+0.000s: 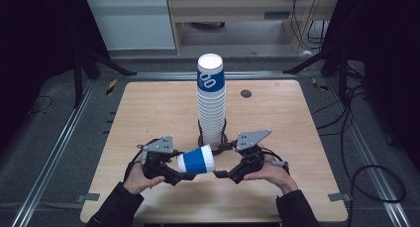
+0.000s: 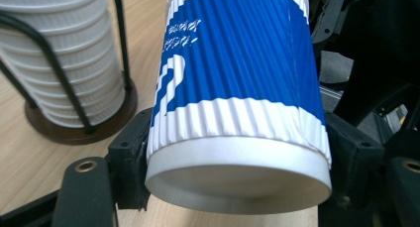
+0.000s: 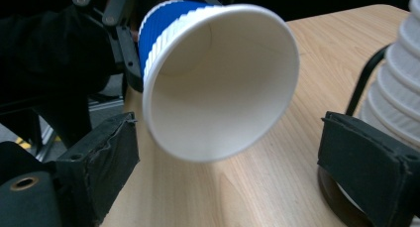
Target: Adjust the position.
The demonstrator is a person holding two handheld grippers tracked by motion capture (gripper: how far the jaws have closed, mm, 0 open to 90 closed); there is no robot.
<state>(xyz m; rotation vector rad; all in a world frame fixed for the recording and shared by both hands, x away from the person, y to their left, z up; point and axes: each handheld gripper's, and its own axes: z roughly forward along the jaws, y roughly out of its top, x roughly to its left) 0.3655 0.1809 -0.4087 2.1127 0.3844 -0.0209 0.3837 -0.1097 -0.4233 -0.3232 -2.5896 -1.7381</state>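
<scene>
Lying sideways at lower centre, the ribbed paper cup (image 1: pixel 196 160) is clamped near its base by the left gripper (image 1: pixel 182 176); its mouth faces the open fingers (image 3: pixel 359 162) of the right gripper (image 1: pixel 221 175).

Top cup of the tall stack (image 1: pixel 211 78), far centre of table: white mark on the blue band, reads as two linked rounded shapes like "00"; cannot tell if digits or a logo.

Blue ribbed cup (image 2: pixel 237 73), near centre, lying sideways: white slanted lettering in two short lines, too blurred to read. Below it, part of a large white blocky mark, not decipherable.
</scene>
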